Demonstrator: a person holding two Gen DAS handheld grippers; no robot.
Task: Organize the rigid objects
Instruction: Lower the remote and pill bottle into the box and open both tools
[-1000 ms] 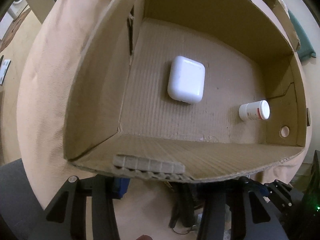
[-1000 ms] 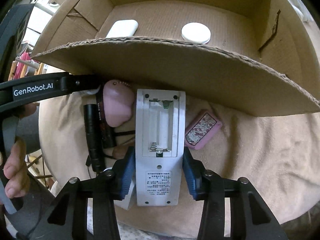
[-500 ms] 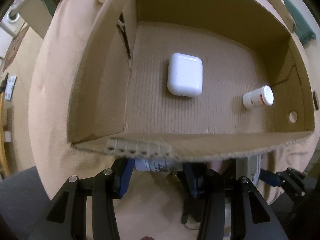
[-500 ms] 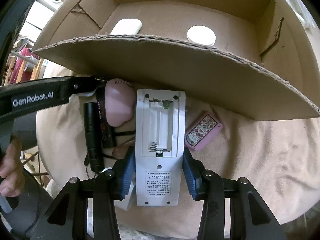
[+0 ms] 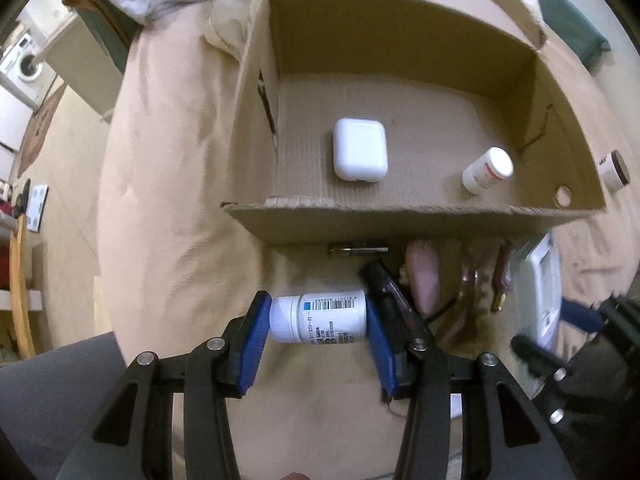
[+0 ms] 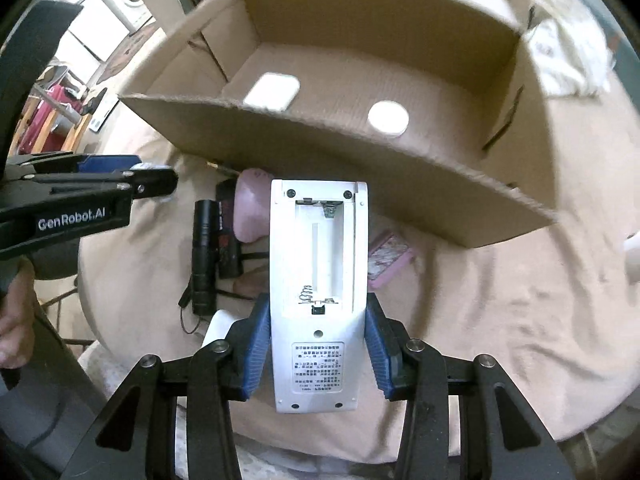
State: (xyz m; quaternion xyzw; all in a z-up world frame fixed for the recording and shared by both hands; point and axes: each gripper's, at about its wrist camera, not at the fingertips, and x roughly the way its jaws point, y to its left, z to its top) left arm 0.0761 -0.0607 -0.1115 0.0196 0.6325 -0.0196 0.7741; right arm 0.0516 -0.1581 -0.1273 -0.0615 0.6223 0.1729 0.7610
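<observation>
Partly done, by the look of it: the cardboard box [image 5: 256, 220] already holds a white earbud case [image 5: 360, 155] and a small white bottle [image 5: 487, 170] at its right end. The left gripper [image 5: 318, 322] pinches a white pill bottle [image 5: 319, 322] end to end, the right gripper [image 6: 317, 340] clamps a white remote [image 6: 318, 288], battery bay open, both short of the box's near wall. A black flashlight [image 6: 203, 256], a pink case [image 6: 390, 254] and other pieces lie unsorted on the beige cloth [image 5: 168, 200]
</observation>
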